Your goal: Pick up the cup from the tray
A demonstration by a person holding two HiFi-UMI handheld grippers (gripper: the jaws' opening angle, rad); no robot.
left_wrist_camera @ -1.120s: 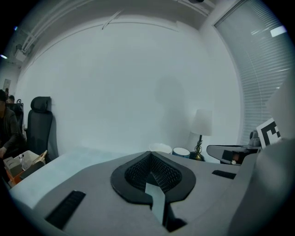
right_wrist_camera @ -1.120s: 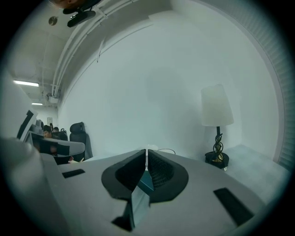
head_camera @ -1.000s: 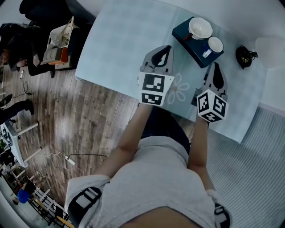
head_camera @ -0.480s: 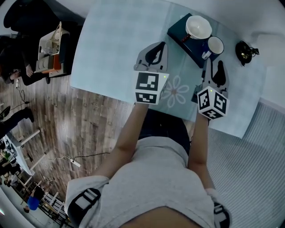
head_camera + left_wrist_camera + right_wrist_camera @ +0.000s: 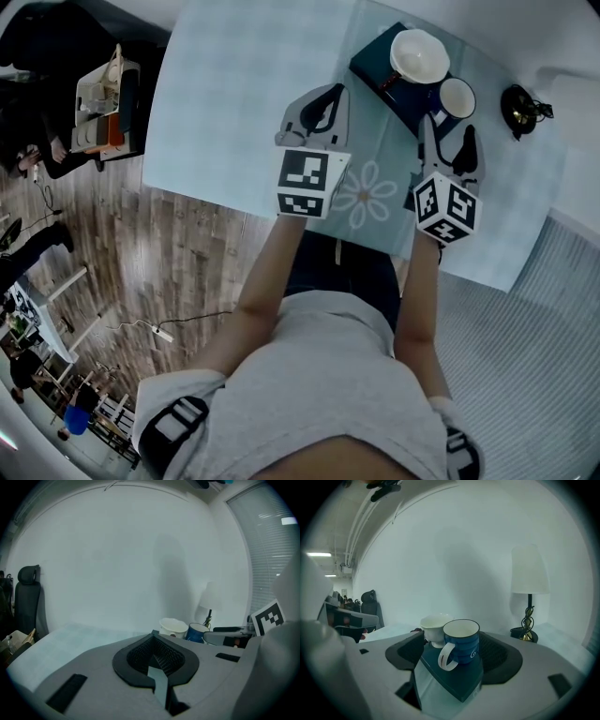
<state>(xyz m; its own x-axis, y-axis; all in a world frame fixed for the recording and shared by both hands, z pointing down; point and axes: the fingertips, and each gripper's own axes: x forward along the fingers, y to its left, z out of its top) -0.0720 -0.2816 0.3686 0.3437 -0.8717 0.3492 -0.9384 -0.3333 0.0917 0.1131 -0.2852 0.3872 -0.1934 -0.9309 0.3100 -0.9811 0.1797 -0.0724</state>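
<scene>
dark tray (image 5: 457,686) holds blue cup (image 5: 461,644) and white cup (image 5: 433,626), both empty.

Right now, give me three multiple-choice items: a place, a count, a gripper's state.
1. Where does the blue mug stand? A on a shelf B on the dark tray C in a sink
2. How many cups does the tray hold? A one B two C four
3. The left gripper has its jaws: A shut and empty B wide apart C clamped on a cup
Answers: B, the tray lies under it; B, the mug and a white cup; A, its jaws meet with nothing between.
</scene>
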